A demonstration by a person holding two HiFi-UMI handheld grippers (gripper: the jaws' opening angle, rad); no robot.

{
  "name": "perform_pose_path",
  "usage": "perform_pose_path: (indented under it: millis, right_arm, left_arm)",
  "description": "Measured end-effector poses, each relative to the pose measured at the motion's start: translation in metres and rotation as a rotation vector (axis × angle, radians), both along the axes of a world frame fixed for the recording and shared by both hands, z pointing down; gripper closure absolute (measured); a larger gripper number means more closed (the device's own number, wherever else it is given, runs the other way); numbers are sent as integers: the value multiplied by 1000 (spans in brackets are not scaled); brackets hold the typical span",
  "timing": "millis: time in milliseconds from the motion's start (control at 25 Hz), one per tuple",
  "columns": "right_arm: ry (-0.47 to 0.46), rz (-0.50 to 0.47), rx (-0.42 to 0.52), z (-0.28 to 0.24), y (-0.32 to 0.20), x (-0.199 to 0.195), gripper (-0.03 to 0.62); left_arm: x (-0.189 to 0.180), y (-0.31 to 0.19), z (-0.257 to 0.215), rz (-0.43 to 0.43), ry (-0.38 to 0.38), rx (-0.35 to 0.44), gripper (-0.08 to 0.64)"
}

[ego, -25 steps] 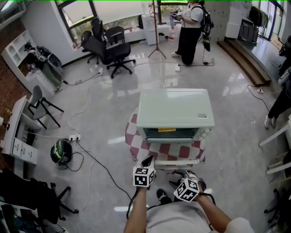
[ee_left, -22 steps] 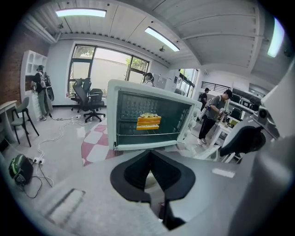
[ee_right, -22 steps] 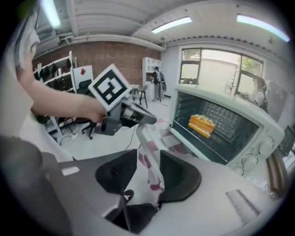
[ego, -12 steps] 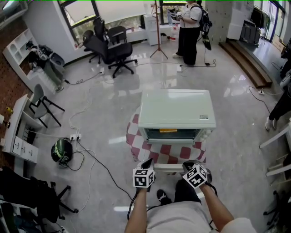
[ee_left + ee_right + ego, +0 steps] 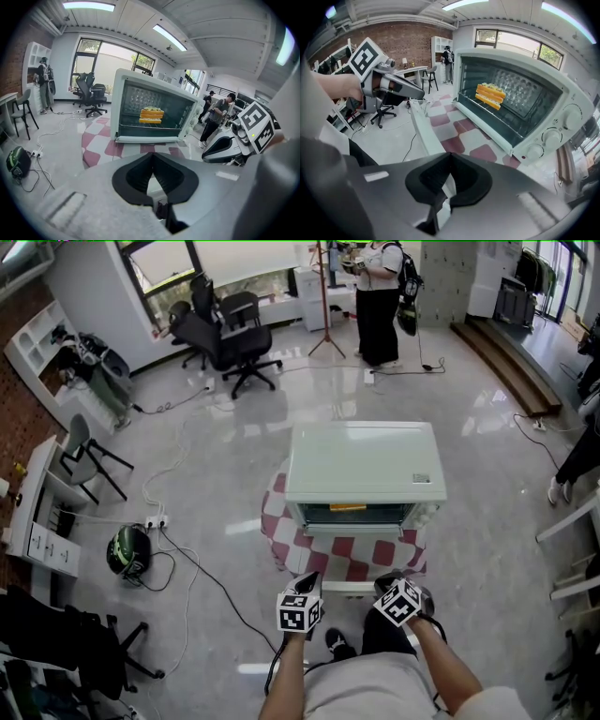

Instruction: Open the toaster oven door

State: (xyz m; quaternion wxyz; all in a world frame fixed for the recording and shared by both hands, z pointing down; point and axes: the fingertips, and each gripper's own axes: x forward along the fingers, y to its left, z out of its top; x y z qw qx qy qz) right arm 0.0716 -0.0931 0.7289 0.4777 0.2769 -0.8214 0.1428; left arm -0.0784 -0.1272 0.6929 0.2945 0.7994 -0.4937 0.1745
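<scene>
Pale-green metal toaster oven (image 5: 362, 460) sits mid checked bench (image 5: 281, 538), glass door (image 5: 423, 133) already dropped flat at the front edge. The left hand-held gripper (image 5: 151, 155) and right hand-held gripper (image 5: 450, 155) are pinched together, empty; I'd back away without nudging it.

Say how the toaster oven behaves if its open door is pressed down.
The toaster oven would probably tip forward: its door juts out level in front, a lever. It sits on a checked cloth, so it may slide when pushed. Its thin-looking pale shell suggests it is light for its size.
</scene>
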Motion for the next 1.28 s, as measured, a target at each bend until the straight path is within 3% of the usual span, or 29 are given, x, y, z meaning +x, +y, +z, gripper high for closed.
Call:
perform_pose_path:
  millis: [160, 760, 1280]
  right_arm:
    - [14, -12, -35, 16, 5, 1, 589]
    - [65, -29, -133, 61, 17, -1, 589]
    - [74, -1, -129, 82, 17, -1, 589]
  left_arm:
    - [1, 6, -5, 8, 11, 12, 555]
    - [-33, 19, -25, -86, 41, 60, 555]
    - [-34, 24, -28, -87, 41, 74, 555]
